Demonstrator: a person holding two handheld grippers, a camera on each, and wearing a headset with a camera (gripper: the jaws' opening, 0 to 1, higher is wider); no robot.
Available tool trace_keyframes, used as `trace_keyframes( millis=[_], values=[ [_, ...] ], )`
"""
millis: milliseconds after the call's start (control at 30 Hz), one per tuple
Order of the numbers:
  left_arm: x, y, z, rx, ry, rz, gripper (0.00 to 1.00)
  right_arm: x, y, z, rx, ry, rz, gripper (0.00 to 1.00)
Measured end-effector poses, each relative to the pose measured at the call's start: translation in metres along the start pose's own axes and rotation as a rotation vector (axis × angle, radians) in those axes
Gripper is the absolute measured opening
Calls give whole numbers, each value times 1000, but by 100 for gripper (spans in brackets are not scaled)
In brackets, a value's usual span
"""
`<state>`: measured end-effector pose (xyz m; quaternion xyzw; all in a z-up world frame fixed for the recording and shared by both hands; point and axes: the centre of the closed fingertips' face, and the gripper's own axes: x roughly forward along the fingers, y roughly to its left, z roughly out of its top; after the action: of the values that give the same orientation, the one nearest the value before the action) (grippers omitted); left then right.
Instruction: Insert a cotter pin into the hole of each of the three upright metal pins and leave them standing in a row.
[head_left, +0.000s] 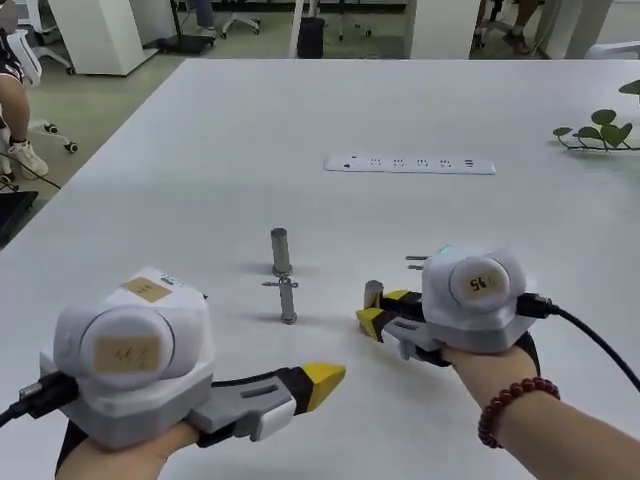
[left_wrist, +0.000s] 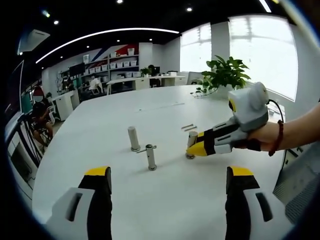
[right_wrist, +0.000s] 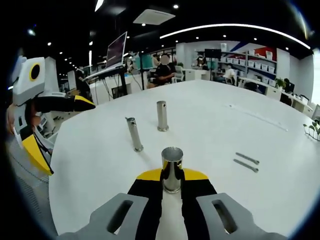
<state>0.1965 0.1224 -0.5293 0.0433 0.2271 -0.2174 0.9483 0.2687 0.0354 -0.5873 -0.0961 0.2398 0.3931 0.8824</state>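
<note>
Three upright metal pins stand on the white table (head_left: 200, 170). The far pin (head_left: 280, 250) is bare. A cotter pin (head_left: 273, 285) sticks sideways through the middle pin (head_left: 288, 300). My right gripper (head_left: 370, 318) is shut on the third pin (head_left: 373, 293), low on its shaft; in the right gripper view the yellow jaws clamp this pin (right_wrist: 172, 167). Two loose cotter pins (right_wrist: 246, 161) lie to its right. My left gripper (left_wrist: 169, 175) is open and holds nothing, short of the pins (left_wrist: 150, 157) and apart from them.
A white power strip (head_left: 410, 163) lies across the table beyond the pins. A green plant (head_left: 600, 130) sits at the right edge. Office chairs and a seated person (head_left: 12, 100) are off the table's far left.
</note>
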Motion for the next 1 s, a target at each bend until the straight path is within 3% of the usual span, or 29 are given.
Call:
trace_keyframes(
  millis=[500,633,1000],
  values=[
    [2,-3,-6,-2,25,-15,94,0,2,0,-30,-3,0,9],
    [2,-2,-7,-5,27,-13,94,0,4,4,-31,-18,11,12],
    [1,-2,-3,1,10,-12,96,-17,5,1,-40,27,55,25]
  ],
)
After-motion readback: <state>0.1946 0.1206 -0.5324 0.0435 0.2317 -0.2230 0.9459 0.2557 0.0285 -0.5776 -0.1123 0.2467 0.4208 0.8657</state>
